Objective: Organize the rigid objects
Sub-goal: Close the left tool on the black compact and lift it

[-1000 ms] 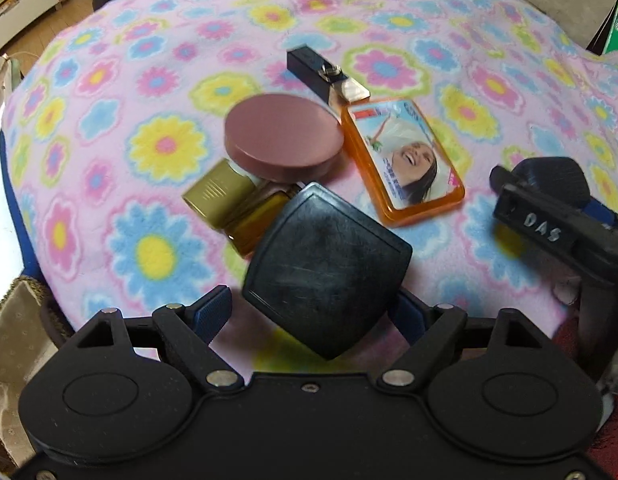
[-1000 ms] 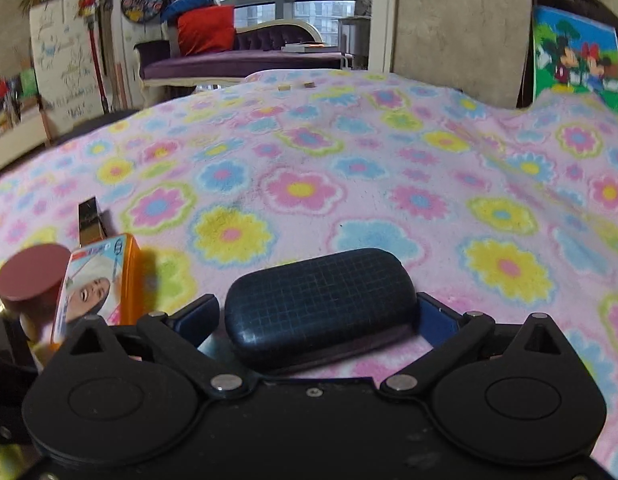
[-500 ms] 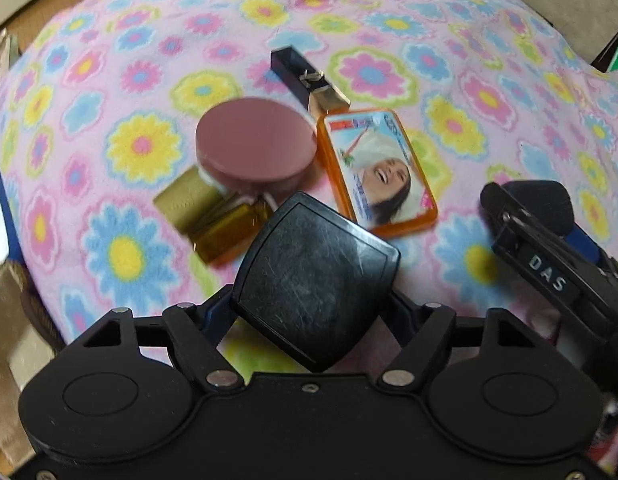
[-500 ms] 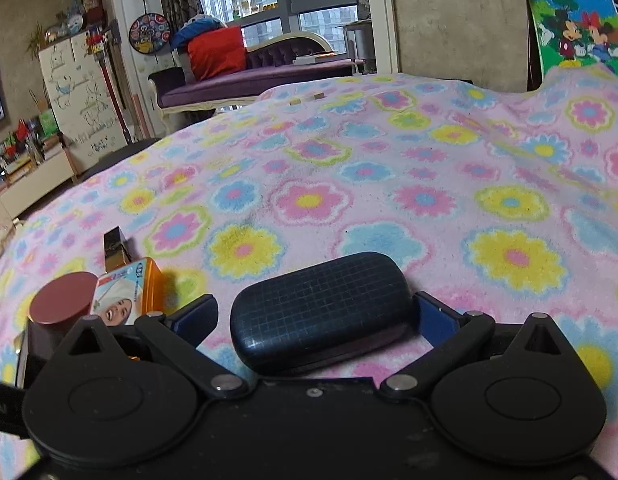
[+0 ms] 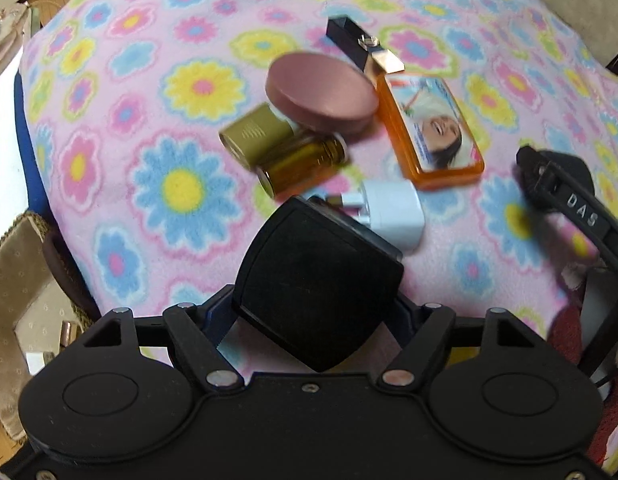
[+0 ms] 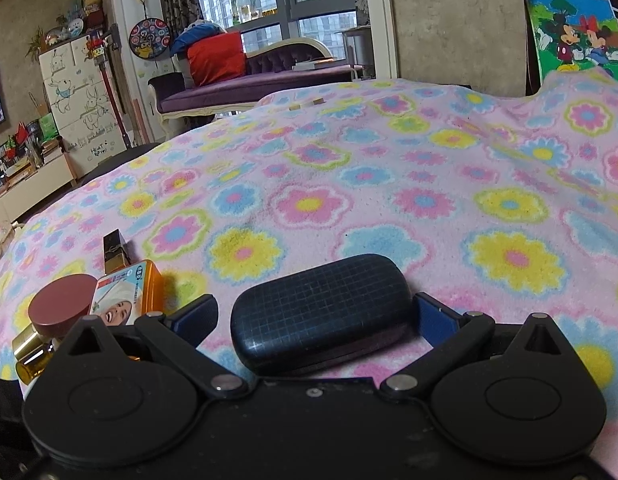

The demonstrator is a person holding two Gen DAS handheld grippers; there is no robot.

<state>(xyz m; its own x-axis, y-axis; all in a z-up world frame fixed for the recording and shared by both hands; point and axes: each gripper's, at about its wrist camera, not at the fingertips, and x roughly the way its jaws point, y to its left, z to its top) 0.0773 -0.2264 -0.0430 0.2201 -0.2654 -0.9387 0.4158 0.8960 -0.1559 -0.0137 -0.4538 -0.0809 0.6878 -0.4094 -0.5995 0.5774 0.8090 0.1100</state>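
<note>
A pink flowered blanket (image 6: 389, 200) covers the bed. Beyond its far edge stand a purple sofa (image 6: 245, 84) with 1 red cushion (image 6: 215, 58), a dartboard (image 6: 149, 42), and a cartoon poster (image 6: 575, 40).

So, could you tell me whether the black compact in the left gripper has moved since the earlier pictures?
Yes. The black compact has drawn back from the amber bottle, uncovering a white charger.

Charger (image 5: 389, 210) partly hidden behind black compact (image 5: 317, 284). Gold cap (image 5: 255, 136) and amber bottle (image 5: 299, 164) blurred. Print on orange case (image 5: 429, 128) too smeared to read.
</note>
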